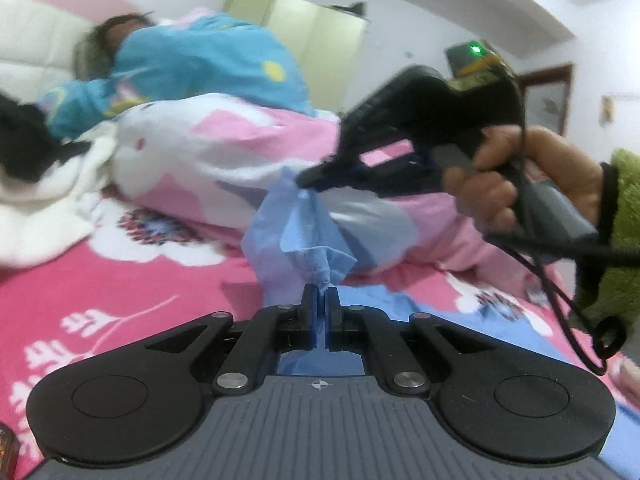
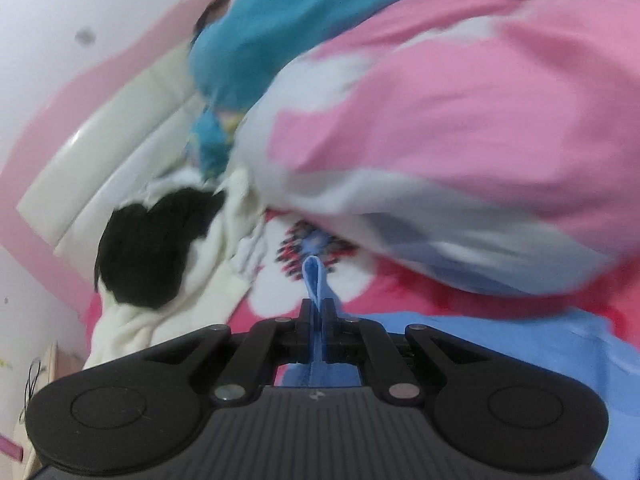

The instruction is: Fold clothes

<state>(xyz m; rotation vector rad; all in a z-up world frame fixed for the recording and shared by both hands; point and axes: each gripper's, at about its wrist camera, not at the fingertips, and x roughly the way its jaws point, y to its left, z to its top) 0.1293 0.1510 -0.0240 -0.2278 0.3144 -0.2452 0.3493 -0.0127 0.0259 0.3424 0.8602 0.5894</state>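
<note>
- Left wrist view: nearest the lens, the left tool (image 1: 322, 294) was closed tight on a bunched corner of the light blue garment (image 1: 288, 236), which rose crumpled from its tips and hung above the pink floral bed sheet (image 1: 120, 280)
- Beyond it, the right tool (image 1: 310, 180), held in a hand (image 1: 516, 176) with a green fuzzy sleeve (image 1: 624, 216), pinched another part of the same cloth, near the first grip
- White characters were printed on the sheet at lower left; they were too blurred to read
- Right wrist view: the right tool (image 2: 318, 304) was clamped on a narrow fold of the blue cloth, a small loop poking out past its tips; more of the garment lay spread on the bed below
- A pink-and-white quilt (image 2: 460, 120) filled the space behind, much smeared by motion
- Judged step: both corners were gripped, garment lifted to be opened out; next, the hands needed to part and pull the edge taut before laying it flat
</note>
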